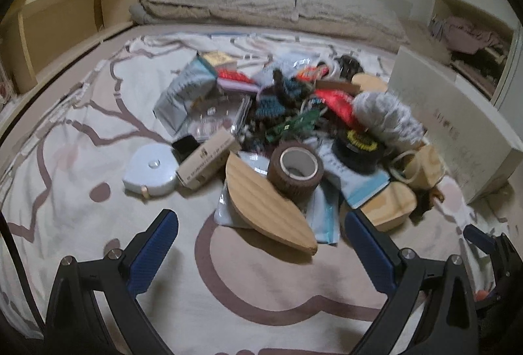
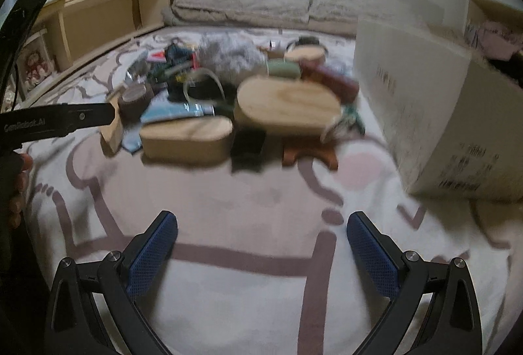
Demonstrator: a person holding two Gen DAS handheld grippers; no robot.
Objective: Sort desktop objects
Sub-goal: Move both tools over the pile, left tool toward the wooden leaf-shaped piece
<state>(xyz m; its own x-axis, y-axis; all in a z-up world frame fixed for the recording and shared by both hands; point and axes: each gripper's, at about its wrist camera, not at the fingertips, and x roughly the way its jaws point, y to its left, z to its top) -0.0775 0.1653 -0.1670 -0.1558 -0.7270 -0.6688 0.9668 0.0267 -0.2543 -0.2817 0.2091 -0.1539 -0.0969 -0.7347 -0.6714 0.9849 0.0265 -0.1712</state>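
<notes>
Only one mark reads, and just barely: "GenRobot.AI" in pale letters along the black arm of the left gripper [image 2: 59, 121]. Print on the white box [image 2: 441, 113] to its right is too blurred.

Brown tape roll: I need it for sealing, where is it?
In the left wrist view, the brown tape roll stands at the pile's near edge, against the leaf-shaped wooden board.
</notes>
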